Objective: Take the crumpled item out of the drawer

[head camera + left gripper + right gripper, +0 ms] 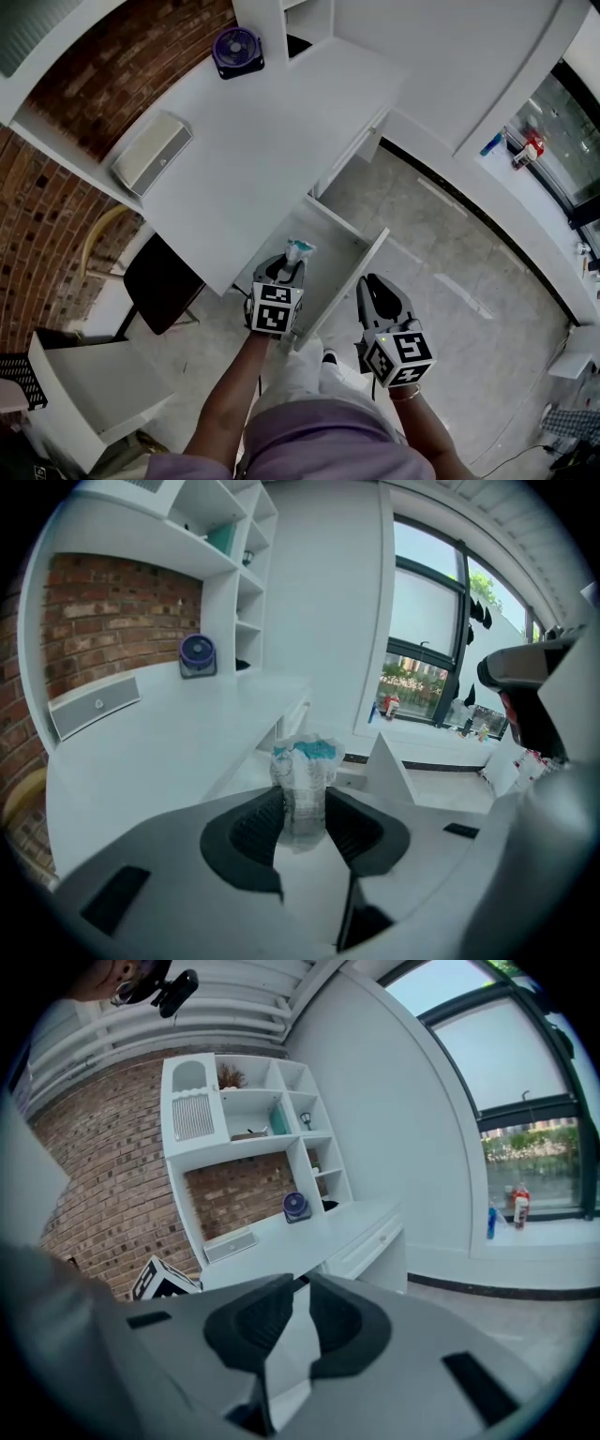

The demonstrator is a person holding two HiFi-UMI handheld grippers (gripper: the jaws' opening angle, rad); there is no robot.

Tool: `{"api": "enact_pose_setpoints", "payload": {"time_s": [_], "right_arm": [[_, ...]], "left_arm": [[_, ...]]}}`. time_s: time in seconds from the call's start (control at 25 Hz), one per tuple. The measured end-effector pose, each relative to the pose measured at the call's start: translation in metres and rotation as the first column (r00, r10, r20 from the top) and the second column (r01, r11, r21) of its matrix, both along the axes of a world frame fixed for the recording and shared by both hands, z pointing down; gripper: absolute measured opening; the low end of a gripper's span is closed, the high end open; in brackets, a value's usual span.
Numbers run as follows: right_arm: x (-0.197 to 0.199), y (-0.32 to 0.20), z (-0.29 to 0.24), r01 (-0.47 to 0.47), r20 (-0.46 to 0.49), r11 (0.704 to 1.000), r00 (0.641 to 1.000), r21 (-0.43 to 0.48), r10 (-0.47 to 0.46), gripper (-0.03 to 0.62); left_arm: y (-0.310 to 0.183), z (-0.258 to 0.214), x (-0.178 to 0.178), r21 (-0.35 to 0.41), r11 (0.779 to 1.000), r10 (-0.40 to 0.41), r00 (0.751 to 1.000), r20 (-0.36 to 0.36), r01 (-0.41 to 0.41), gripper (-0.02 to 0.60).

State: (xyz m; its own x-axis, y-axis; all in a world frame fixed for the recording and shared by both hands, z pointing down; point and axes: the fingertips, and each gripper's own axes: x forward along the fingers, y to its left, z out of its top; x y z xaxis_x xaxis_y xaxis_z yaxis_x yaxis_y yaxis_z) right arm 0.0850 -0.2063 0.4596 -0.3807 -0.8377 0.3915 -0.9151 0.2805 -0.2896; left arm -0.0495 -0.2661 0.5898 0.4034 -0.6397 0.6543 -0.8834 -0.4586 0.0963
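A crumpled clear plastic item with a teal band (pixel 299 249) sticks up from my left gripper (pixel 289 267), which is shut on it above the open white drawer (pixel 330 246). In the left gripper view the crumpled item (pixel 305 775) stands upright, pinched between the two black pads of the left gripper (pixel 305 816), with the drawer's front panel (pixel 392 766) behind it. My right gripper (pixel 373 287) hangs to the right of the drawer front, apart from it. In the right gripper view the right gripper (pixel 298 1290) has its jaws together with nothing between them.
The white desk (pixel 253 141) carries a purple fan (pixel 236 49) and a grey box (pixel 152 150). A dark chair (pixel 161 281) stands at the desk's left end. A white sill with bottles (pixel 523 148) runs along the right. Grey floor lies around the person's legs.
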Motion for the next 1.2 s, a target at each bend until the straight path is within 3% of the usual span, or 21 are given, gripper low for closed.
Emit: {"api": "enact_pose_setpoints", "payload": {"time_s": [0.68, 1.2], "right_arm": [[-0.002, 0.022, -0.030, 0.044, -0.002, 0.996, 0.999, 0.073, -0.044, 0.044], [0.000, 0.032, -0.046, 0.048, -0.015, 0.991, 0.999, 0.126, -0.046, 0.034]], "left_arm": [[0.024, -0.099, -0.021, 0.203, 0.973, -0.091, 0.992, -0.089, 0.108, 0.141], [0.049, -0.143, -0.037, 0.287, 0.945, -0.120, 0.984, -0.132, 0.154, 0.140]]}}
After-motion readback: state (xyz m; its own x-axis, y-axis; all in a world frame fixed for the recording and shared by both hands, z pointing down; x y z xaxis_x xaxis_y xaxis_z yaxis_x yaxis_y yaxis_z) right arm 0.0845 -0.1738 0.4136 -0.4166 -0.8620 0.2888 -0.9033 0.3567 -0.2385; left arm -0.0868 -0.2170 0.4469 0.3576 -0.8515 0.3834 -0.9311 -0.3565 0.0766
